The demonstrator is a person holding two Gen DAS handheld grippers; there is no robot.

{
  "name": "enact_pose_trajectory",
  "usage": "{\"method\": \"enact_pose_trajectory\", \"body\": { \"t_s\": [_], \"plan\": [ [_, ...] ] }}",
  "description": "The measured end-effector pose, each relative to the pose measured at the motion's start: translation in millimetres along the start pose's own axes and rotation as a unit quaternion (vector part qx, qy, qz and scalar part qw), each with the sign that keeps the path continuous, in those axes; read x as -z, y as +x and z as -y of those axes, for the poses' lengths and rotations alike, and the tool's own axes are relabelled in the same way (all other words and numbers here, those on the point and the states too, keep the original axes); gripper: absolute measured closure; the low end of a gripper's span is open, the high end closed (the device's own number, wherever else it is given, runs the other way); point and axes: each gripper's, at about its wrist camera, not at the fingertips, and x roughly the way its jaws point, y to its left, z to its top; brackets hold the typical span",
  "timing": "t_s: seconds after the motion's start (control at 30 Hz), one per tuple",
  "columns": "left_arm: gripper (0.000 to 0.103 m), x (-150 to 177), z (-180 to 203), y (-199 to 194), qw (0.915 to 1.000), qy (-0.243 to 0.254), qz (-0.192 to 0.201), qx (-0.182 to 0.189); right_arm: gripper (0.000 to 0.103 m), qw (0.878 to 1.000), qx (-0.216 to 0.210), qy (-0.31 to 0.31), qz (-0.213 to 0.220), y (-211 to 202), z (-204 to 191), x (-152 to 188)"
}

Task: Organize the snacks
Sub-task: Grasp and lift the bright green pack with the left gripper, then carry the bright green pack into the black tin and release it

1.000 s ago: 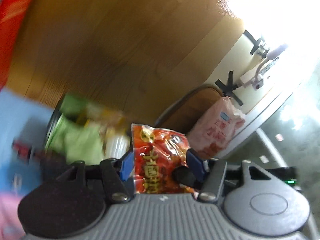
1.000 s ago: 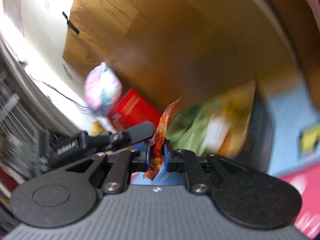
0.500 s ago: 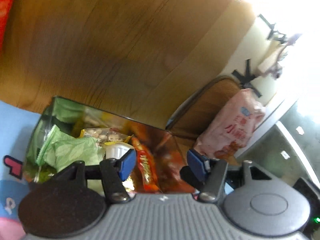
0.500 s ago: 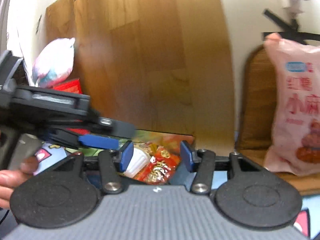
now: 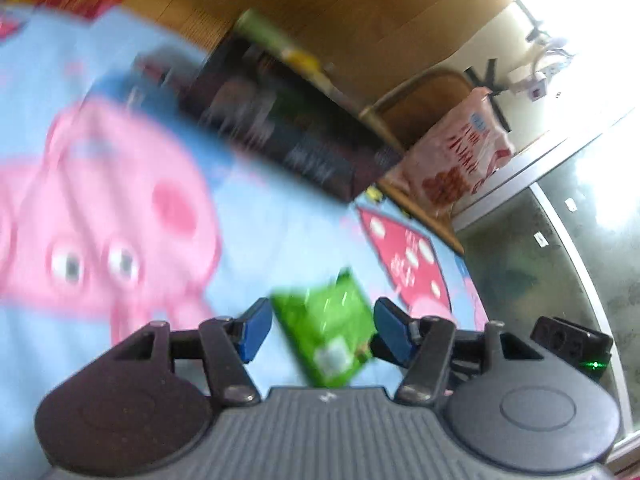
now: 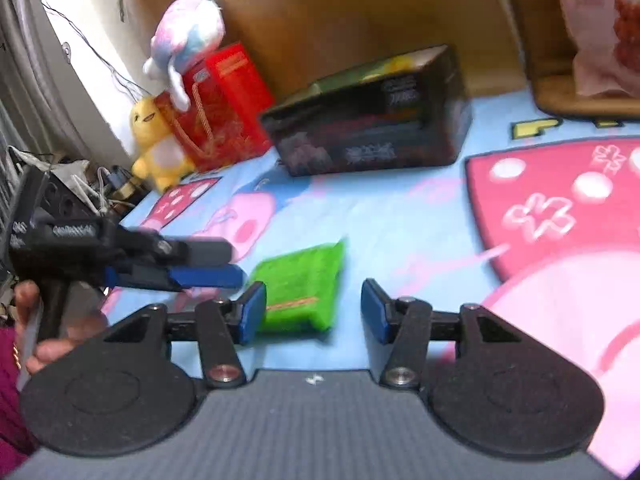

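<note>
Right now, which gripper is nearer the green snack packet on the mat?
Probably the left gripper: the green snack packet lies between its open jaws. The right gripper, also open, faces the packet from a little way back, slightly to its right.

The mat (image 6: 400, 216) is light blue with pink cartoon pigs and a red patch dotted with white spots and flowers. The packet (image 6: 300, 288) near the grippers is bright green. The box (image 6: 372, 128) farther off is black with pale print. At far left, the bag (image 6: 224, 104) is red with gold pattern, the duck toy (image 6: 154, 140) yellow, the plush (image 6: 186, 36) pink, white and blue. The pads (image 6: 252, 312) are blue. The sack (image 6: 600, 28) at far right is pale pink with red lettering.
</note>
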Motion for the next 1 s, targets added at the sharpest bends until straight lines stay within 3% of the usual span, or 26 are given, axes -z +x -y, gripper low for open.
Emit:
{"method": "enact_pose_trajectory", "body": {
  "t_s": [0.07, 0.27, 0.47, 0.63, 0.77, 1.0],
  "plan": [
    [0.047, 6, 1, -3, 1.0, 0.002, 0.008, 0.001, 0.065, 1.0, -0.006, -0.004, -0.01, 2, -13, 6],
    [0.049, 17, 3, -17, 0.9997, 0.005, 0.022, -0.013, 0.066, 0.999, 0.0, -0.038, -0.015, -2, -46, 23],
    [0.052, 18, 10, -34, 0.9993, 0.008, 0.036, 0.003, 0.07, 0.997, 0.003, -0.079, -0.014, -1, -67, 22],
    [0.052, -17, 41, -47, 0.9951, 0.068, 0.072, 0.0, 0.07, 0.994, 0.004, -0.101, 0.041, -5, -72, -16],
    [0.052, -64, 67, -44, 0.9883, 0.109, 0.106, -0.005, 0.07, 0.991, 0.003, -0.098, 0.086, 1, -63, -63],
    [0.051, -145, 80, -9, 0.9811, 0.132, 0.138, -0.03, 0.07, 0.984, 0.026, -0.12, 0.126, 44, -36, -134]
  ]
}}
